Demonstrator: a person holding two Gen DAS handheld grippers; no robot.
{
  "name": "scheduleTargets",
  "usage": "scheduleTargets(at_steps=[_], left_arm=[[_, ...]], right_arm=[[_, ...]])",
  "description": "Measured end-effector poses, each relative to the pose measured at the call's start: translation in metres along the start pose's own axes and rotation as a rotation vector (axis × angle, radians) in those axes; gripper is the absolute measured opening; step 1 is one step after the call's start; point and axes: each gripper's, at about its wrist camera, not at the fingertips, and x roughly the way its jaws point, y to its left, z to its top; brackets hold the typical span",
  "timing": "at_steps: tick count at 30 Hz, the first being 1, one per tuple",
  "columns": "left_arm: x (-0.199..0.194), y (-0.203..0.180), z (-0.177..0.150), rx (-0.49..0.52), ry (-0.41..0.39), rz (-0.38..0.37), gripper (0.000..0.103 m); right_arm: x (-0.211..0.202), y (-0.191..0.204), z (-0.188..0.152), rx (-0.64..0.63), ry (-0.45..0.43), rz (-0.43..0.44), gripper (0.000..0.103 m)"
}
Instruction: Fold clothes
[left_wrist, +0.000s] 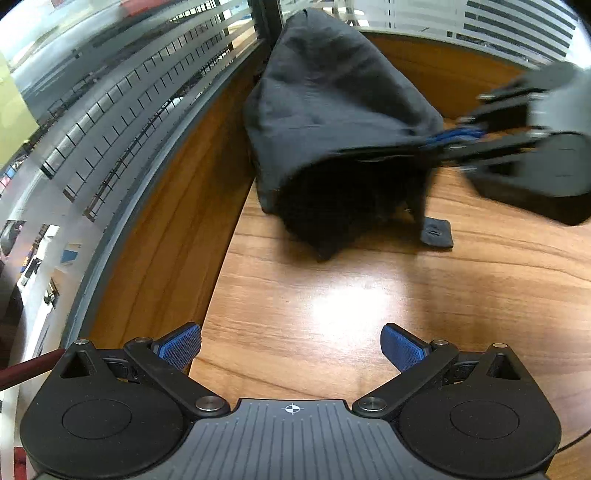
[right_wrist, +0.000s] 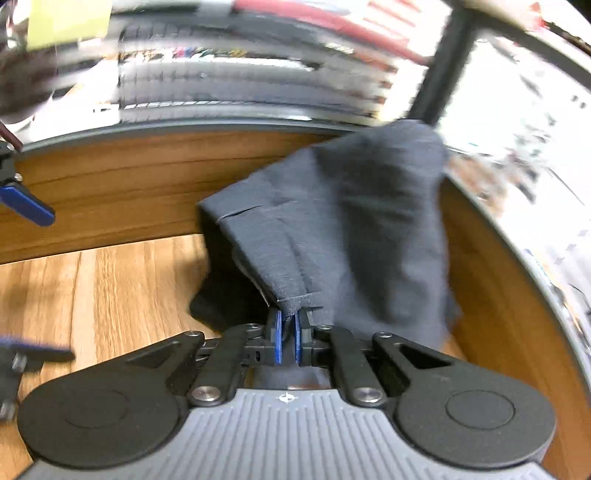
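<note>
Cloth first: a dark grey garment (left_wrist: 332, 110) fills the upper middle of the left wrist view, draped up against the corner where the wooden table (left_wrist: 369, 295) meets its raised wooden back edge (left_wrist: 173, 206). Its upper part leans on the dark post (left_wrist: 266, 22) in the corner, and its lower part hangs open like a tent, with a black hollow underneath. A small tab with a buttonhole (left_wrist: 437, 232) lies flat on the table just right of that hollow.

In the right wrist view the same garment (right_wrist: 369, 229) rises from the centre toward the upper right, a stitched hem showing across its left fold. The hemmed edge comes down to a point at the lower middle of the frame, where the right gripper (right_wrist: 289, 325) has it pinched: the two blue pads (right_wrist: 277, 339) stand almost together with the fabric edge caught between their tips. In the left wrist view that gripper (left_wrist: 439, 142) enters blurred from the right edge, its blue tips meeting the right edge of the cloth.

The left gripper (left_wrist: 291, 345) sits at the bottom of its own view, well short of the garment, with its blue pads (left_wrist: 181, 345) spread wide and only bare table between them. It holds nothing. Its blue fingers (right_wrist: 27, 205) also show at the left edge of the right wrist view, apart from the cloth.

Behind the table's back edge runs a glass partition with frosted stripes (left_wrist: 122, 110), curving across the upper left.
</note>
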Motion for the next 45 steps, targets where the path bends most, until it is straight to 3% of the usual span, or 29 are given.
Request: scheduleTargets(at_steps=[6,17,21,25,31,33,36,38,41,43,44,45], left_arm=[[-0.008,0.001,-0.005,-0.004,-0.013,-0.002,0.103],[-0.008,-0.008,-0.008,0.024,-0.034,-0.04,0.103],[-0.004,-0.014,-0.006,0.046,-0.037,-0.057,0.103],[0.001,-0.019,-0.003,0.077,-0.043,-0.066,0.103],[-0.001,-0.02,-0.003,0.104,-0.052,-0.047,0.103],[-0.002,-0.018,-0.002,0.099,-0.05,-0.038,0.103],[-0.003,-0.014,0.0,0.096,-0.051,-0.026,0.103],[-0.003,-0.011,0.001,0.098,-0.052,-0.015,0.103],[-0.003,-0.009,0.002,0.095,-0.056,0.004,0.103],[-0.004,-0.007,0.003,0.09,-0.06,0.013,0.103],[-0.004,-0.006,0.003,0.091,-0.062,0.02,0.103],[-0.004,-0.006,0.003,0.092,-0.064,0.026,0.103]], right_arm=[[-0.056,-0.032,-0.039,0.135,0.026,-0.106,0.006],[-0.109,-0.106,-0.124,0.521,0.137,-0.334,0.0],[-0.123,-0.116,-0.144,0.641,0.131,-0.301,0.0],[-0.119,-0.1,-0.147,0.694,0.118,-0.223,0.005],[-0.106,-0.054,-0.142,0.776,0.08,-0.054,0.036],[-0.1,-0.039,-0.135,0.778,0.077,-0.004,0.056],[-0.087,-0.021,-0.125,0.774,0.076,0.056,0.069],[-0.078,-0.012,-0.12,0.789,0.079,0.094,0.071],[-0.061,-0.002,-0.113,0.793,0.079,0.126,0.07],[-0.052,0.002,-0.109,0.789,0.08,0.129,0.057],[-0.05,0.003,-0.108,0.784,0.079,0.124,0.03],[-0.052,0.003,-0.107,0.78,0.07,0.124,0.02]])
